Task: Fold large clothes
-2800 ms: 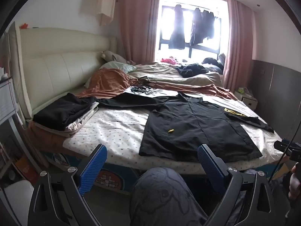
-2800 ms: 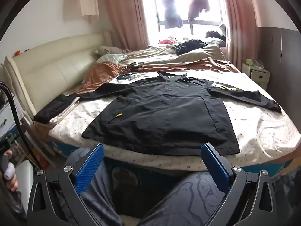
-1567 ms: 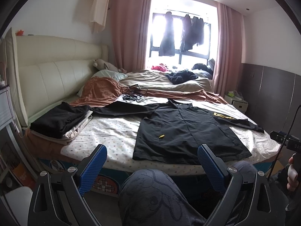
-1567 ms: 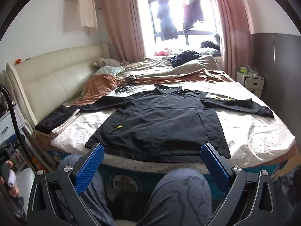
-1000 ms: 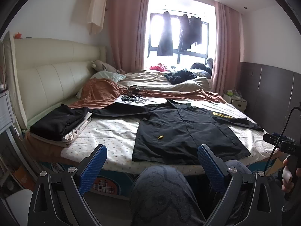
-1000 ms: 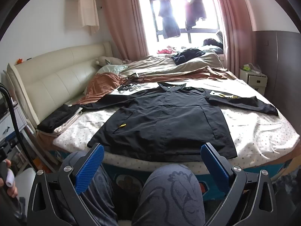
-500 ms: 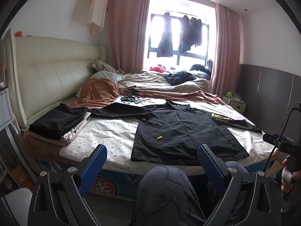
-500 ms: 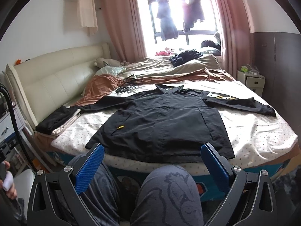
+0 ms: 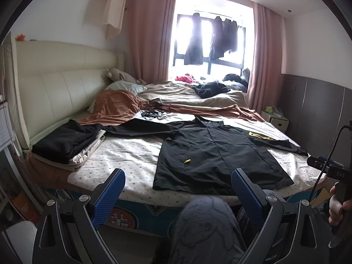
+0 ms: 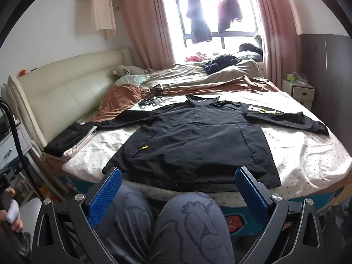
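The black jacket (image 10: 193,140) lies flat on the bed (image 10: 308,154) with sleeves spread sideways, hem nearest, straight ahead of the right claw (image 10: 176,184) and right of the left claw (image 9: 178,187), both wide open and empty.

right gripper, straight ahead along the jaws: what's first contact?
Probably the black jacket spread on the bed; its near hem sits between the open right gripper jaws. The person's knee below seems off-line; depth unclear.
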Motion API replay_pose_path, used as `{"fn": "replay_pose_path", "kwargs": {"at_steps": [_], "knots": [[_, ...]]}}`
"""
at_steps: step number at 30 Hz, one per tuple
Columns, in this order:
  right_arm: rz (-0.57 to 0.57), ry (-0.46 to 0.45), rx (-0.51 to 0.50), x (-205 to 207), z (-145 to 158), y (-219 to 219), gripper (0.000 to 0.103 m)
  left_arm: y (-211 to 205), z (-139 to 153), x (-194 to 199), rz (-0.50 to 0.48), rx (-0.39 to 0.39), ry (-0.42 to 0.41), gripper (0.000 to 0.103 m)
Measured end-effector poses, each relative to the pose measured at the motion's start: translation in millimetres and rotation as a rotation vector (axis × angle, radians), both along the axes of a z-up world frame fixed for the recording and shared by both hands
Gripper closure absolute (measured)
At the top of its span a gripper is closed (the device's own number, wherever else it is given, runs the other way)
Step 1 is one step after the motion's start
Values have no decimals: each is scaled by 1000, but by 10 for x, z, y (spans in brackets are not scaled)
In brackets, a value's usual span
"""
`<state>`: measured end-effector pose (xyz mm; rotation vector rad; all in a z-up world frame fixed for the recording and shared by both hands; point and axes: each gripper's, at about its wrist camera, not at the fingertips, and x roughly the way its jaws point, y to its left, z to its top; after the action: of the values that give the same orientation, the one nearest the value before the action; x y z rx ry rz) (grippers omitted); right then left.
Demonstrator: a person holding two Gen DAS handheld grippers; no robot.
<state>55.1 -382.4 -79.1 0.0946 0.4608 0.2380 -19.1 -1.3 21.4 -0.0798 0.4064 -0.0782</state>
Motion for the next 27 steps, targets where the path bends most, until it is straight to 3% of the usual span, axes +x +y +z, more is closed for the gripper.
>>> {"fn": "replay_pose_path", "kwargs": {"at_steps": [9, 27], "knots": [[7, 45, -21, 401, -48, 82, 0, 47, -32, 410, 18, -12, 43, 5], [13, 114, 44, 1457, -36, 103, 0, 218, -161, 1387, 55, -1, 152, 5]]}}
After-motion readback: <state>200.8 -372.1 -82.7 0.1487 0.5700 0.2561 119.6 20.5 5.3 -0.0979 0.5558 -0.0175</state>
